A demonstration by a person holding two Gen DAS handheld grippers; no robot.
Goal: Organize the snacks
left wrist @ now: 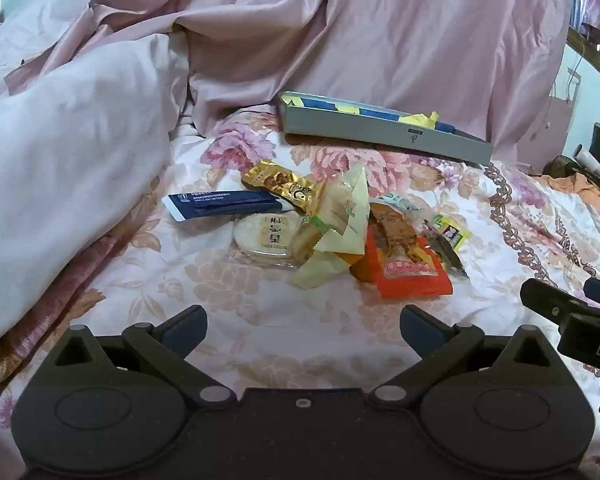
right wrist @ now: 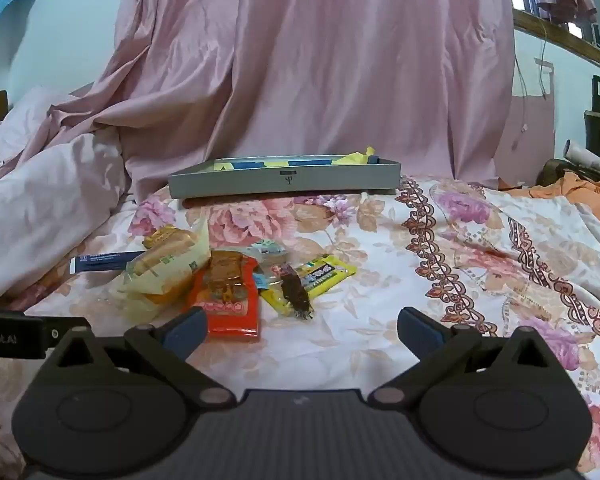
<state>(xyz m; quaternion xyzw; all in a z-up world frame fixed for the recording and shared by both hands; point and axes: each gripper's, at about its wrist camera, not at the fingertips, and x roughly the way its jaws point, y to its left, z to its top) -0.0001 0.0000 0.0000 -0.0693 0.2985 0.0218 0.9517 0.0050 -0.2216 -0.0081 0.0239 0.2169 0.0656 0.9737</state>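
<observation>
- Left gripper (left wrist: 302,330) hovering over the flowered bedspread (left wrist: 260,344), jaws standing wide apart, nothing between them.
- Right gripper (right wrist: 302,330) doing the same just beside it, jaws spread wide and empty, pointing at the right side of the snack pile.
- Snacks lying bunched in a heap near the middle of the bed: orange packet (left wrist: 410,268) nearest, cream bread wrapper (left wrist: 340,216) leaning on a clear round cake pack (left wrist: 266,240), gold sachet (left wrist: 280,184) and dark blue packet (left wrist: 220,204) behind; yellow candy packet (right wrist: 324,276) and a dark wrapped piece (right wrist: 296,292) lying on the right.
- Grey tray (right wrist: 284,182) sitting farther back, toward the far edge of the bed; none of the heap is lying in it yet.
- Risk, as I judge it: wrappers overlapping, so a grab may be dragging two at once or slipping off slick film; soft bedding giving way under a downward push.
- Room: rumpled white duvet (left wrist: 60,140) on the left, pink drape (right wrist: 340,80) hanging behind, orange cloth (right wrist: 580,192) far right.
</observation>
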